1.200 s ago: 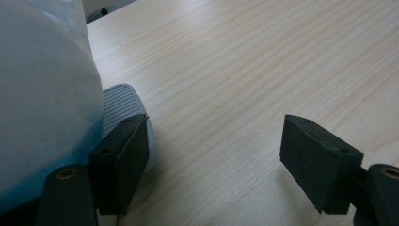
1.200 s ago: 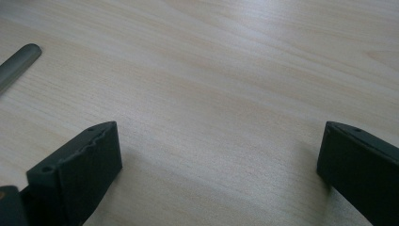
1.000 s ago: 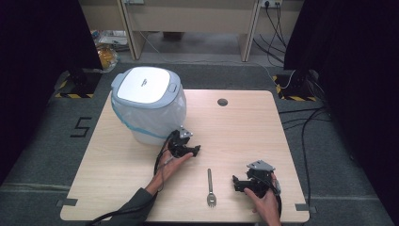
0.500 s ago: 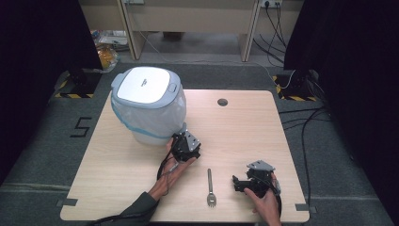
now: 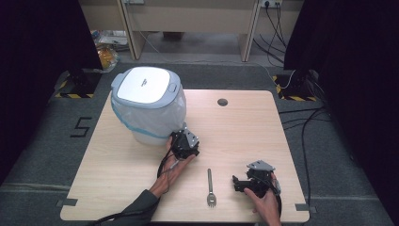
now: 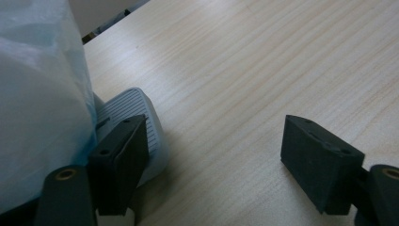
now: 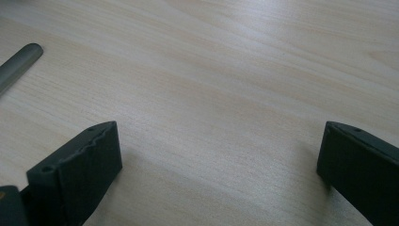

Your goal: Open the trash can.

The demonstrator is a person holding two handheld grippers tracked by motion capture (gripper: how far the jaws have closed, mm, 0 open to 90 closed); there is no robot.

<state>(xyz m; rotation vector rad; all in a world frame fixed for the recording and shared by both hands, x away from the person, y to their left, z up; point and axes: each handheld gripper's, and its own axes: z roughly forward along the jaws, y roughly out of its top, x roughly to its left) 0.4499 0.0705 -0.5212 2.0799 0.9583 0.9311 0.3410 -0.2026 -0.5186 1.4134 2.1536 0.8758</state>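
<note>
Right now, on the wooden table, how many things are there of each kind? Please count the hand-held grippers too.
Bins with a lid and a plastic liner: 1, the bin
Forks: 1, the fork
Hand-held grippers: 2, the left hand-held gripper beside the bin's base and the right hand-held gripper near the fork
Total: 4

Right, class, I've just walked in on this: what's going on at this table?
A person works at a wooden table with a gripper in each hand. The left gripper sits at the foot of a lidded bin lined with a plastic bag; its jaws have just been opening and grip nothing, one beside the bin's grey pedal. The right gripper rests open near a fork lying on the table.
</note>
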